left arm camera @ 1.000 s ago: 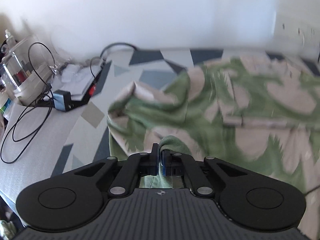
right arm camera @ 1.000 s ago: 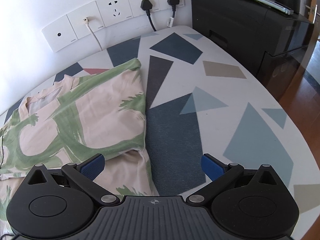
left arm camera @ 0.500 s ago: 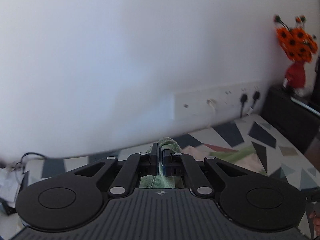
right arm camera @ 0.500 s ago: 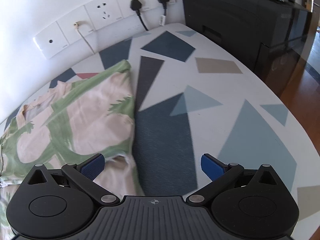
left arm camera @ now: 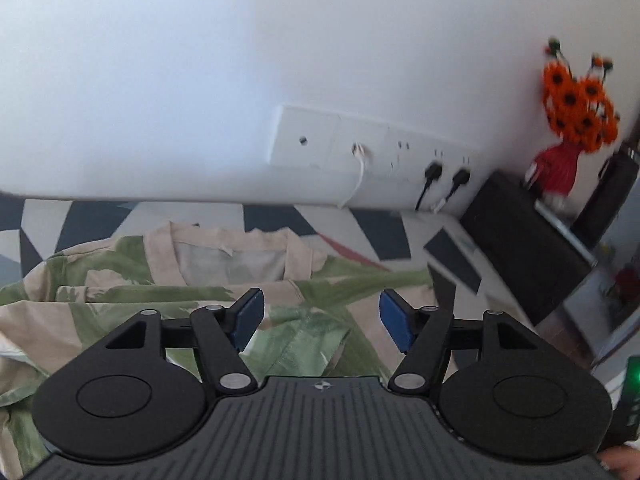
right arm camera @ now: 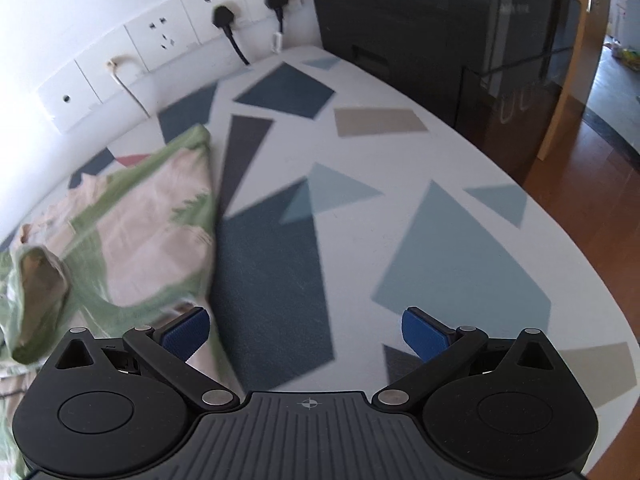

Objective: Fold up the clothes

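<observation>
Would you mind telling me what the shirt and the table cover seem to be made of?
The shirt looks like thin woven cloth, matt, perhaps cotton or a blend: it creases softly and droops at the collar. The table cover looks like a printed mat, matt with a fine grain; it lies flat over the rounded edge. Whether fabric or vinyl, I cannot tell.

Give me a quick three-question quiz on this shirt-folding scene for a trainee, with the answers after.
1. True or false: the left gripper is clamped on the shirt.
2. How many black plugs sit in the wall sockets? A) none B) two C) four
3. What colour are the flowers on the black cabinet?

Key:
1. False. Its jaws are opening, and the cloth lies below them, not pinched.
2. B, two.
3. Orange.
</observation>
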### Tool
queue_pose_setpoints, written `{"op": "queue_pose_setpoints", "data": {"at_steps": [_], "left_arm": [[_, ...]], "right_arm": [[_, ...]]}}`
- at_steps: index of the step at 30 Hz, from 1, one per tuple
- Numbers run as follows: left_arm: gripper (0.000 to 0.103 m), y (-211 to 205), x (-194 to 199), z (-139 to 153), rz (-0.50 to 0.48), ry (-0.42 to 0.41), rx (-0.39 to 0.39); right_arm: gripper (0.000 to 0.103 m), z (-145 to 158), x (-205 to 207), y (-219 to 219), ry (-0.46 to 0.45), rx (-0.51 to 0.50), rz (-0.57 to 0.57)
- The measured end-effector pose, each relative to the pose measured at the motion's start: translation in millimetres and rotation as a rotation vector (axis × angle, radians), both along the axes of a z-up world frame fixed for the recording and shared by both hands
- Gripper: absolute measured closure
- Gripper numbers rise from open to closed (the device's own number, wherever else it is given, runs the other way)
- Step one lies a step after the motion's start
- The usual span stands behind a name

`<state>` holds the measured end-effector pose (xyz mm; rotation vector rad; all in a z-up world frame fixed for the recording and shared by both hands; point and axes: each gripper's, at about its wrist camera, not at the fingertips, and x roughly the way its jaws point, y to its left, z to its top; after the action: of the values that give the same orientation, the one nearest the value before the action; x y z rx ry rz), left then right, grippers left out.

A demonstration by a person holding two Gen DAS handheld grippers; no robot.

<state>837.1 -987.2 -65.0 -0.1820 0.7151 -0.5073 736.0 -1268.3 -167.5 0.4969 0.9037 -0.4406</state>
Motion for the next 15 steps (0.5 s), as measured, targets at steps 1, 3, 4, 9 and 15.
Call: {"op": "queue_pose_setpoints", "data": {"at_steps": [1, 3, 4, 9, 15], "left_arm": [[0.036, 20, -3, 7, 0.037, -0.023, -0.026], [0.034, 60, -8, 13, 0.136, -0.084, 0.012], [0.034, 81, -10, 14, 0.190, -0.109, 0.037], [0.034, 192, -14, -4, 0.468, -0.046, 0.129], [0.034, 242, -23, -36, 0.475, 0.004, 0.267]], "right_arm": [[0.001, 3, 4, 4, -0.012, -0.003, 0.014], [0.001, 9, 15, 17, -0.031, -0.008, 0.067], [0.001, 12, 21, 24, -0.040, -0.011, 0.095], [0.005, 23, 56, 80, -0.086, -0.045, 0.313], [0.010, 24, 96, 156, -0.104, -0.053, 0.559]]}}
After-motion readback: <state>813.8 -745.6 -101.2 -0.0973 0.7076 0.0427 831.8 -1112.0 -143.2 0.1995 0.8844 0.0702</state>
